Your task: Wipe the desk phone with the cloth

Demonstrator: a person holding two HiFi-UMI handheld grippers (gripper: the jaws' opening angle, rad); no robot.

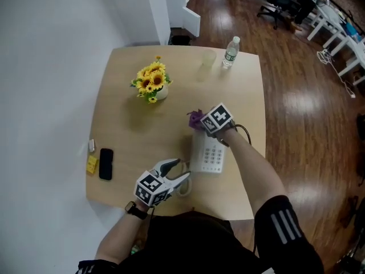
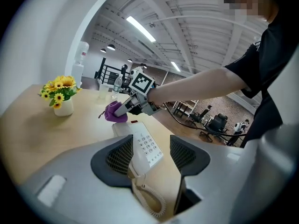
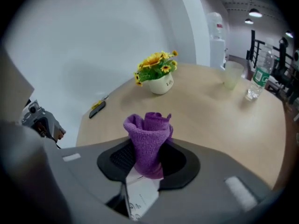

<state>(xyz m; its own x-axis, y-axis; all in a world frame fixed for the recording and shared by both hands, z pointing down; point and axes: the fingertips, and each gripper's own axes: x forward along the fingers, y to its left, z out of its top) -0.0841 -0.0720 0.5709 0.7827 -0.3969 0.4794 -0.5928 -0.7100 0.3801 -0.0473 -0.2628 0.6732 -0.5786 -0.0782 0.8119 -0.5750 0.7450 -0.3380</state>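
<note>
honestly, sliding's the risk: right gripper (image 3: 148, 160) jaws pinch the purple cloth (image 3: 148, 134) at the far end of the desk phone (image 1: 208, 153), while left gripper (image 2: 149, 155) jaws sit spread around the handset (image 2: 135, 160), not clamping. a hard swipe could shove the phone across the desk (image 1: 137, 153).

A desk phone (image 1: 209, 153) near the table's (image 1: 122, 116) front edge, cloth (image 1: 195, 119) at its far end, flower pot (image 1: 154, 84) behind-left, cup (image 1: 208, 59) beside bottle (image 1: 231, 51) at far edge, mobile phone (image 1: 105, 163) at left edge
</note>
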